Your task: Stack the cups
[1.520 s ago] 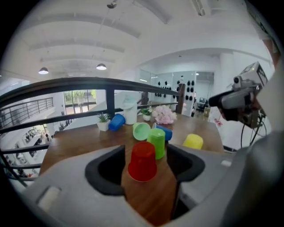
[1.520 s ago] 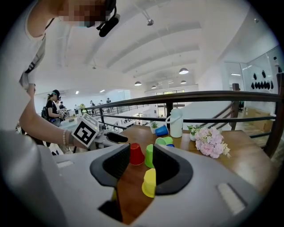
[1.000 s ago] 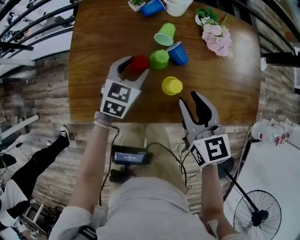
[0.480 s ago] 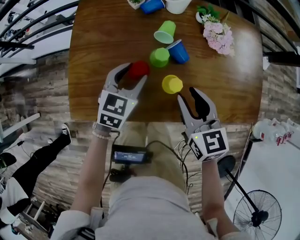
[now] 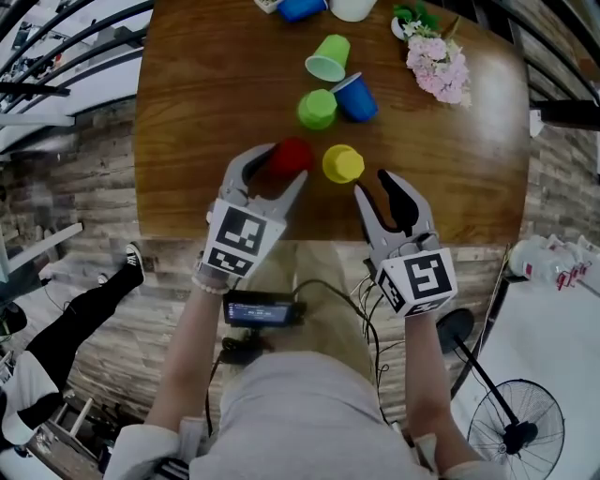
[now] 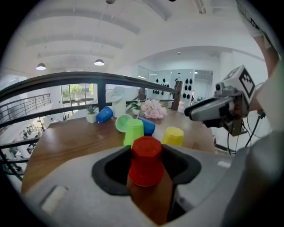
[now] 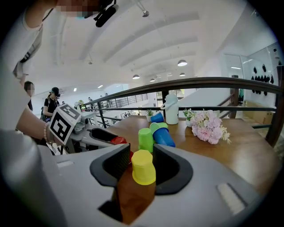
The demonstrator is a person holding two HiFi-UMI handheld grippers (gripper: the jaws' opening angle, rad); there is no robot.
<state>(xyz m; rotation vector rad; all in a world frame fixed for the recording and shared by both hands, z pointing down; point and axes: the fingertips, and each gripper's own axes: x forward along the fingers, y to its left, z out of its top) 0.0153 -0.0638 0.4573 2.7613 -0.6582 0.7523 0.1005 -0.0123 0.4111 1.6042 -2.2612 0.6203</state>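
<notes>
An upside-down red cup [image 5: 292,157] stands on the wooden table [image 5: 197,103] between the jaws of my left gripper [image 5: 281,162]. Those jaws have just been closing and now press on the cup's sides [image 6: 145,160]. Just right of it stands an upside-down yellow cup [image 5: 343,163]. My right gripper [image 5: 375,186] hovers open at the table's near edge, and the yellow cup [image 7: 143,167] lies just ahead of its jaws, untouched. Farther back are an upside-down green cup [image 5: 317,109], a blue cup [image 5: 356,97] on its side and a light green cup [image 5: 328,58] on its side.
Pink flowers [image 5: 437,67] lie at the back right. Another blue cup [image 5: 300,8] and a white jug [image 5: 352,7] stand at the far edge. A black railing runs behind the table. A standing fan [image 5: 516,431] is on the floor at the right.
My left gripper has slid the red cup toward the near edge and to the right, up beside the yellow cup. The right gripper has sunk a little behind the yellow cup.
</notes>
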